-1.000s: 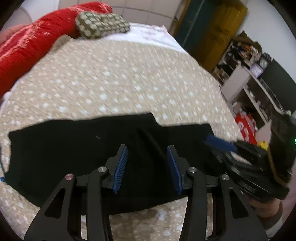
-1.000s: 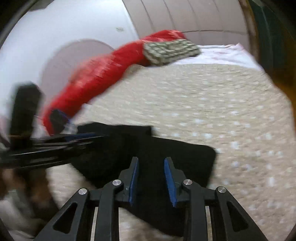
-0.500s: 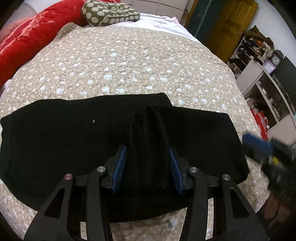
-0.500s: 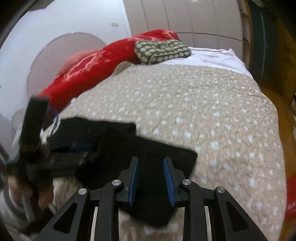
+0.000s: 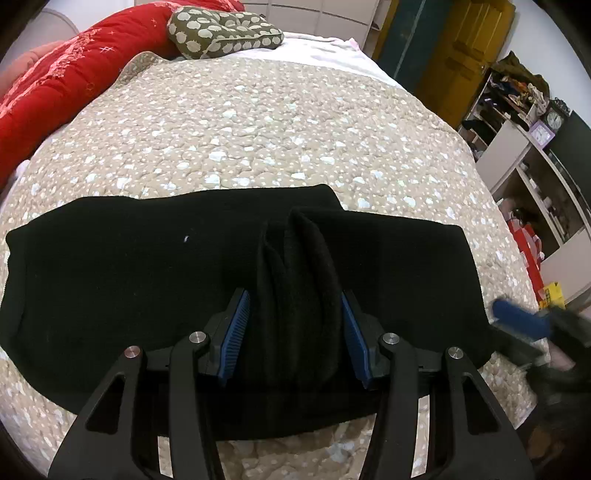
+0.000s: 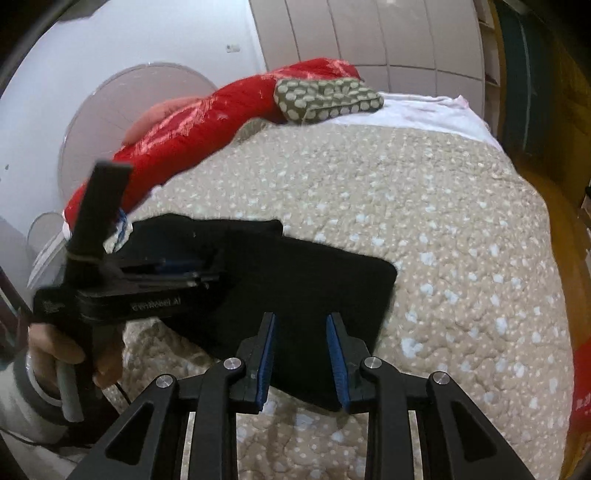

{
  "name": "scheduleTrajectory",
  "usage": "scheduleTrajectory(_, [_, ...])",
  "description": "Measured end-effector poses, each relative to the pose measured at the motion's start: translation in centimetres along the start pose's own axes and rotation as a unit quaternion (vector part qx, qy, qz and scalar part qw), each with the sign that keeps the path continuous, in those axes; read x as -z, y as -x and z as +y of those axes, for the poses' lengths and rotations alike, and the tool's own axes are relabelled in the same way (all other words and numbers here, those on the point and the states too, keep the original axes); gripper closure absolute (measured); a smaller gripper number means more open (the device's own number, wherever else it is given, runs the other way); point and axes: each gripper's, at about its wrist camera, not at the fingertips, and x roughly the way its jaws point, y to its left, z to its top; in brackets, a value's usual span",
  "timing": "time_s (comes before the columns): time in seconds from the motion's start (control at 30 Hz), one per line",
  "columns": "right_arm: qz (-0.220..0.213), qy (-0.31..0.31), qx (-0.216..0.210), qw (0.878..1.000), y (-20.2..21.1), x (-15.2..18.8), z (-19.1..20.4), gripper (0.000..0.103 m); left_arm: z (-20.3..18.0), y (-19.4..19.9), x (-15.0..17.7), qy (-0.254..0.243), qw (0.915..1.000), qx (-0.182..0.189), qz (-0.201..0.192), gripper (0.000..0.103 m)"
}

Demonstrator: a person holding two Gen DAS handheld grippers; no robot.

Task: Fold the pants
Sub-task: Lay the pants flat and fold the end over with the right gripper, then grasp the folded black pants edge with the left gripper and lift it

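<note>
One pair of black fleece pants [image 5: 155, 280], folded into flat band, lies across near part of beige white-flecked quilted bedspread [image 5: 258, 125]. Left gripper [image 5: 295, 325]: jaws have just been opening, raised fabric ridge between blue pads; whether pads still press, cannot tell. Right gripper [image 6: 301, 354]: jaws apart over pants' corner, gripping nothing. One red duvet [image 5: 70, 81], one olive spotted pillow [image 5: 221, 31] at far end. Yellow door [image 5: 461, 55], cluttered white shelves [image 5: 524, 122] beyond.
</note>
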Motion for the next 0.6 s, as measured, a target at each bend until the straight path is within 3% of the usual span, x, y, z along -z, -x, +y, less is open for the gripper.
scheduleTrajectory(0.1, [0.039,-0.006,0.005,0.999,-2.4,1.2,-0.4,0.076,0.2,0.1,0.0,0.003,1.0000,0.006,-0.001,0.054])
scheduleTrajectory(0.23, [0.031,-0.016,-0.009,0.999,-1.4,-0.2,-0.2,0.076,0.9,0.9,0.0,0.010,0.9999,0.012,0.003,0.054])
scheduleTrajectory(0.4, [0.001,0.025,-0.028,0.999,-1.7,-3.2,2.3,0.076,3.2,3.2,0.4,0.033,0.9994,-0.004,-0.010,0.054])
scheduleTrajectory(0.53, [0.010,0.057,-0.039,0.998,-5.3,-5.1,5.0,0.080,5.9,4.8,0.8,0.063,0.9973,-0.032,-0.019,0.054])
scheduleTrajectory(0.6, [0.025,0.074,-0.023,0.997,-7.9,-5.7,6.2,0.084,7.3,5.4,1.0,0.080,0.9954,-0.046,-0.023,0.054])
